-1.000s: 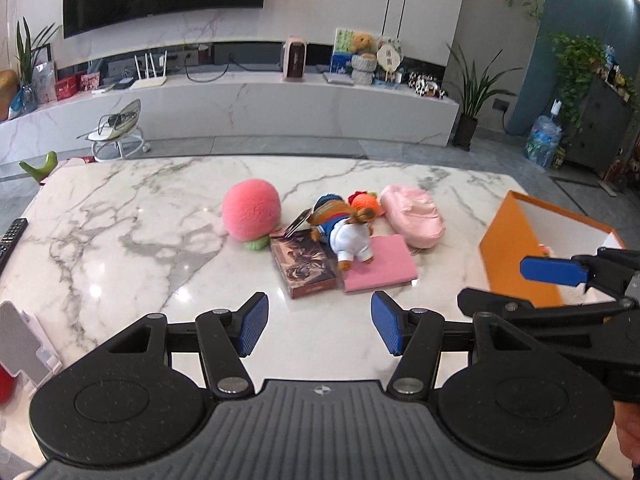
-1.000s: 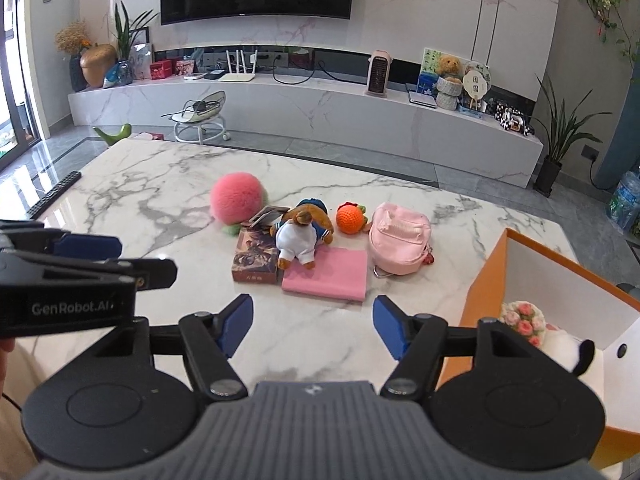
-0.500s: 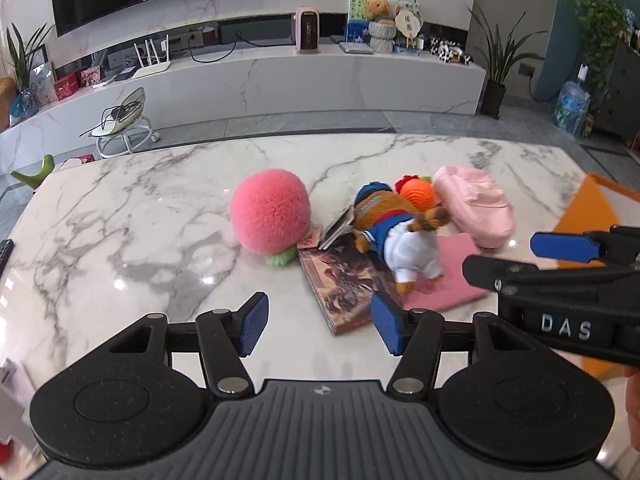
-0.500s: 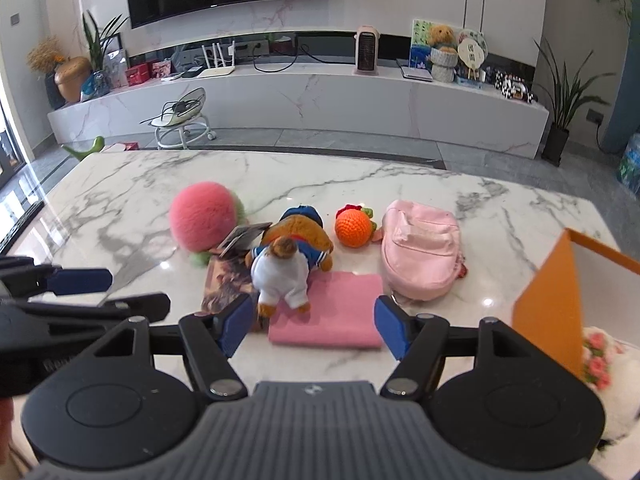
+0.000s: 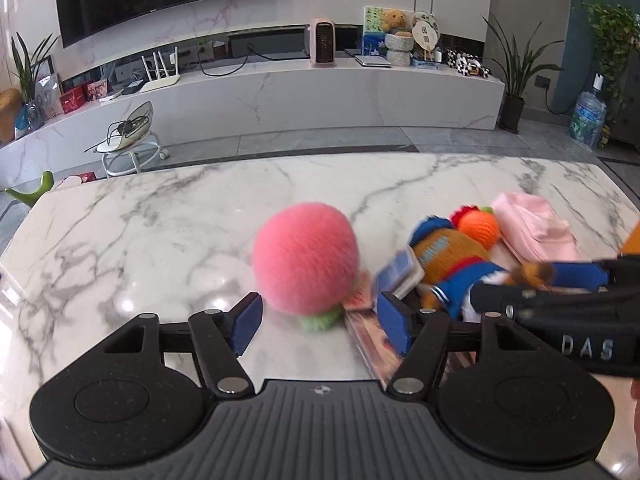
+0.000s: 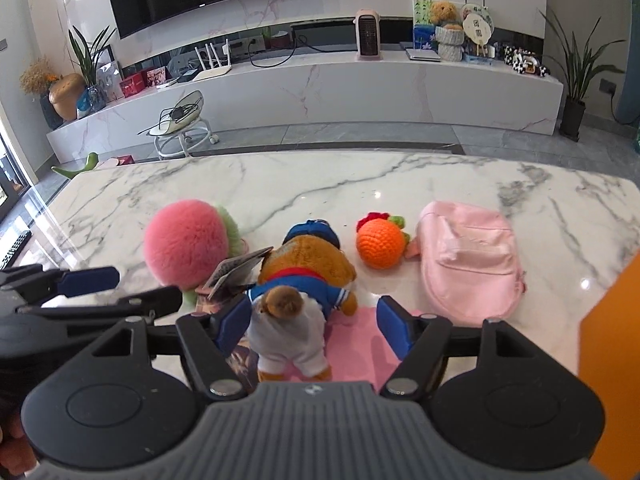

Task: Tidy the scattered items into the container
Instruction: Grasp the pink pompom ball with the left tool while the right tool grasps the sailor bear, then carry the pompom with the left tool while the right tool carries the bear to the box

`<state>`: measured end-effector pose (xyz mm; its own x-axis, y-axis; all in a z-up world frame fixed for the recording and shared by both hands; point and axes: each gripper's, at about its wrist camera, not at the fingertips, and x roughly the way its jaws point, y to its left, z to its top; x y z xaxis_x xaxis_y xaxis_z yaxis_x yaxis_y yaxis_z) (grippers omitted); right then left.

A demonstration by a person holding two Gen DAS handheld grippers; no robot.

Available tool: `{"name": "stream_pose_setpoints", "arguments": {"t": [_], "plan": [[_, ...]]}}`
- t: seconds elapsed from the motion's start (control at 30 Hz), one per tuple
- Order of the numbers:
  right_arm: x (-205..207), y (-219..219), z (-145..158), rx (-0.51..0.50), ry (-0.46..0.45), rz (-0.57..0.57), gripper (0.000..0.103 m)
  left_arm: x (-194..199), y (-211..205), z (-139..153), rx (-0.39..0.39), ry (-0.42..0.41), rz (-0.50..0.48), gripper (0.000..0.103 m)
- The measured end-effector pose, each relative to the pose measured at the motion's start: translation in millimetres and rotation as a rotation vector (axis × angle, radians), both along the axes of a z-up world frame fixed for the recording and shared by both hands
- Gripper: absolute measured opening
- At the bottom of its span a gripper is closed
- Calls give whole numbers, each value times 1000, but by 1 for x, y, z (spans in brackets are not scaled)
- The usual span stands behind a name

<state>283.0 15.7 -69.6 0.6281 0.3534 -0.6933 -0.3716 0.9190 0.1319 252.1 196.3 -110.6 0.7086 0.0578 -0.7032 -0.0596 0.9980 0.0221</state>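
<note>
A fluffy pink ball [image 5: 306, 264] with a green base sits on the marble table [image 5: 160, 240], just ahead of my left gripper [image 5: 320, 322]. The left jaws are opening and only the ball's base lies between the tips. A stuffed bear [image 6: 304, 276] in blue and white lies face down on a pink notebook [image 6: 356, 336]. Its legs are between the fingers of my right gripper [image 6: 314, 325], whose jaws are opening without pressing on it. An orange crocheted fruit [image 6: 380, 244] and a pink backpack [image 6: 468, 260] lie further right.
The orange container [image 6: 608, 340] stands at the right edge of the table. A picture book [image 5: 376, 344] and a small card pack [image 5: 400, 272] lie under and beside the ball and the bear. Behind the table are a long white cabinet and a television.
Both grippers have moved forward and down toward the pile, so the toys look much larger. The left jaws stand wider than before. The orange container has slid almost out of both views.
</note>
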Motion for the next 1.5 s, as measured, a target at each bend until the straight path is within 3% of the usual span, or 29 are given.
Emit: {"name": "stream_pose_setpoints", "arguments": {"t": [0.5, 0.6, 0.63, 0.7, 0.8, 0.97, 1.2, 1.5], "plan": [[27, 22, -24, -25, 7, 23, 75, 58, 16, -23, -14, 24, 34, 87], [28, 25, -28, -36, 0, 33, 69, 65, 20, -32, -25, 38, 50, 86], [27, 26, -28, -39, -9, 36, 67, 67, 21, -34, -35, 40, 52, 84], [26, 28, -28, -45, -18, 48, 63, 68, 23, -36, -63, 40, 49, 64], [26, 28, -28, -39, -23, 61, 54, 68, 22, -39, -94, 51, 38, 52], [25, 30, -28, -42, -29, 68, 47, 62, 16, -38, -85, 44, 26, 49], [19, 25, -17, -42, -42, 46, 45, 45, 15, -22, -78, 20, 31, 48], [-9, 11, 20, -32, -100, 32, 45, 4, 2, 22, -73, -24, 17, 48]]}}
